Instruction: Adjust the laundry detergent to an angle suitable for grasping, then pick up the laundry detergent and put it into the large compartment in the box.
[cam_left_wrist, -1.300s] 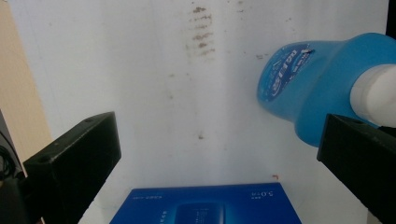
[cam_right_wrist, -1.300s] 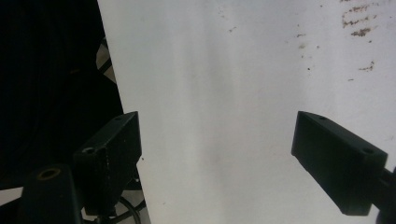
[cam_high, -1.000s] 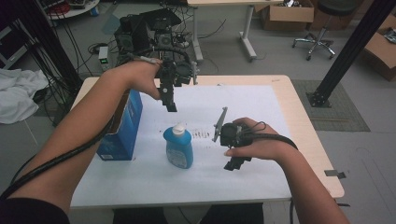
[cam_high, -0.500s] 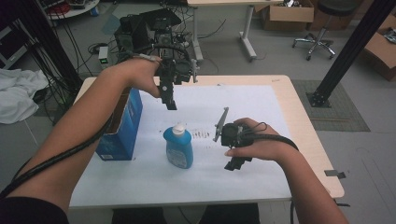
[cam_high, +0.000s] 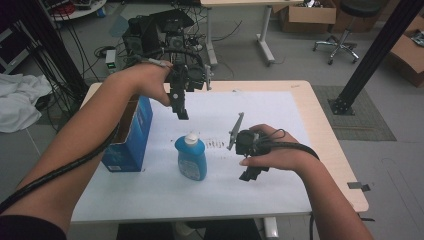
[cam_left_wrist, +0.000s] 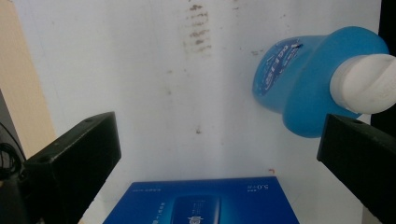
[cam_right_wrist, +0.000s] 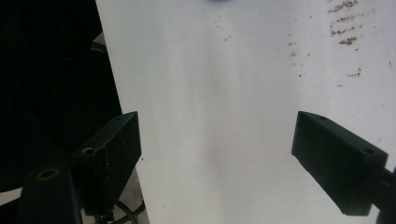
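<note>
A blue bottle (cam_high: 191, 157) with a white cap stands upright on the white sheet (cam_high: 215, 195) near the table's middle; in the left gripper view the bottle (cam_left_wrist: 299, 88) lies at the upper right. A blue box (cam_high: 131, 135) stands to its left, its top (cam_left_wrist: 205, 203) at the bottom of the left gripper view. My left gripper (cam_high: 181, 112) hangs open above the sheet, behind the bottle, with nothing between its jaws (cam_left_wrist: 219, 154). My right gripper (cam_high: 250, 174) is held to the right of the bottle, pointing down at bare sheet, open and empty (cam_right_wrist: 215, 158).
The sheet covers a light wooden table (cam_high: 325, 130). Dark smudges (cam_high: 216, 144) mark the sheet right of the bottle. Behind the table stand black equipment and cables (cam_high: 155, 30); a black post (cam_high: 372, 55) rises at the right, and a white cloth (cam_high: 20, 102) lies left.
</note>
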